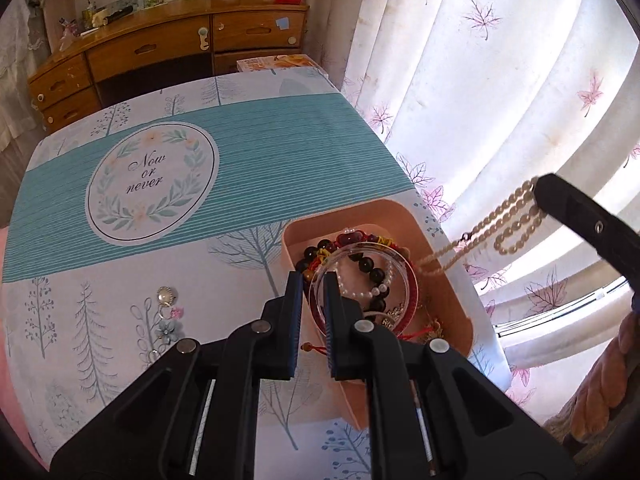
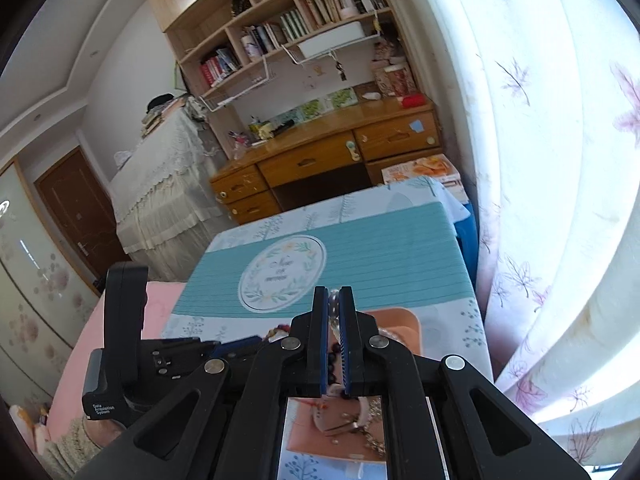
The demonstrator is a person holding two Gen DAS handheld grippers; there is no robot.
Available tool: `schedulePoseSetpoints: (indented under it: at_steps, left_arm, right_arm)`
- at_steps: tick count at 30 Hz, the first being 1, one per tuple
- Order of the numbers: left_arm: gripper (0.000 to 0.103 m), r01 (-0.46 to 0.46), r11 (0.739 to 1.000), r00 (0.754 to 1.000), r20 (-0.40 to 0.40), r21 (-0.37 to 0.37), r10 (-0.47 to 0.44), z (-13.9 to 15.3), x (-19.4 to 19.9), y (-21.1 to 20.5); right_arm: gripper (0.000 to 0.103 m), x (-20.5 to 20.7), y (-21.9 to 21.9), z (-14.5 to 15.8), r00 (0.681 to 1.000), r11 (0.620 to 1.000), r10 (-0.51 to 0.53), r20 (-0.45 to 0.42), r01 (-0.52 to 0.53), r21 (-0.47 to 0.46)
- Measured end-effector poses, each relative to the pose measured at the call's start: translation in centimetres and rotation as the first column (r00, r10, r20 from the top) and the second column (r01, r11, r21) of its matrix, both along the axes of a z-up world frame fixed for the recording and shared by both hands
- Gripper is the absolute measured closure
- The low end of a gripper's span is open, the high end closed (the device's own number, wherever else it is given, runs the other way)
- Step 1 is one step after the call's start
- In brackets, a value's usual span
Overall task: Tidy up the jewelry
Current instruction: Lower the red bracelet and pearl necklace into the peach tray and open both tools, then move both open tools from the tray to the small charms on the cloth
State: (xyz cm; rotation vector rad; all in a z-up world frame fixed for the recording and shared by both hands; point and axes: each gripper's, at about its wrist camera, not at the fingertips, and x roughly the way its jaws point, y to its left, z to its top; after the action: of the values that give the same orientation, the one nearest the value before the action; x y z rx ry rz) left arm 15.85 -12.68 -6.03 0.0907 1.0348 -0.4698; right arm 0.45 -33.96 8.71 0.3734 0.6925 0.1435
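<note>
tablecloth [image 1: 256,152] reads "now or never"; left claw [image 1: 314,280] grips clear bangle [image 1: 360,248], right claw [image 2: 333,294] pearl necklace [image 1: 516,216].

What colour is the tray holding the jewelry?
Peach-pink tray, clearest in the left wrist view.

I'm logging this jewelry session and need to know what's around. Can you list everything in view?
tray: one, peach, table's right edge
clear bangle: one, with a red rim, between the left gripper's fingers
dark beads: one strand, black, in the tray
pearl necklace: one, cream, hanging from the right gripper over the tray
brooches: a few, silver and blue, on the cloth left of the tray
tablecloth: one, teal and white
curtain: white, pink leaves, right
desk: one, wooden, behind
bookshelf: one, above the desk
left gripper: shut on the bangle
right gripper: shut on the necklace
</note>
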Motion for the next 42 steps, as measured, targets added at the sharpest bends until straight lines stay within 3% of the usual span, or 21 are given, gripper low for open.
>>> schedulePoseSetpoints:
  at_steps: [8, 16, 19, 21, 23, 37, 42]
  left_arm:
    - [0.095, -0.020, 1.000, 0.999, -0.038, 0.016, 0.020, -2.7, 2.0, -3.0]
    - [0.093, -0.004, 0.999, 0.999, -0.049, 0.032, 0.005, -3.7, 2.4, -3.8]
    - [0.083, -0.010, 1.000, 0.998, -0.056, 0.020, 0.011, -3.7, 1.9, -3.1]
    - [0.060, -0.024, 1.000, 0.999, -0.043, 0.010, 0.024, -3.5, 1.3, -2.2]
    - [0.054, -0.044, 0.999, 0.999, -0.017, -0.013, 0.044, -3.0, 0.4, -0.9]
    - [0.054, -0.152, 0.986, 0.985, 0.066, -0.075, 0.157, 0.3, -3.6, 7.9]
    - [0.054, -0.185, 0.979, 0.977, 0.089, -0.081, 0.192, 0.8, -5.1, 10.4]
  right_arm:
    - [0.098, 3.1, -0.7, -6.0, 0.991, 1.000, -0.022, -0.129, 0.024, 0.017]
    - [0.098, 6.7, 0.8, -9.4, 0.984, 0.999, -0.008, -0.177, 0.016, 0.042]
    - [0.096, 7.0, 1.3, -9.5, 0.986, 0.998, 0.006, -0.168, 0.004, 0.062]
    - [0.090, 7.0, 1.7, -9.3, 0.988, 0.998, 0.004, -0.153, 0.004, 0.056]
    - [0.084, 6.8, 2.2, -9.1, 0.991, 0.999, 0.004, -0.137, 0.003, 0.047]
    - [0.083, 4.4, 8.1, -8.1, 0.995, 0.999, 0.028, -0.095, -0.030, -0.016]
    - [0.069, 3.1, 9.8, -8.3, 0.995, 0.999, 0.024, -0.095, -0.027, -0.034]
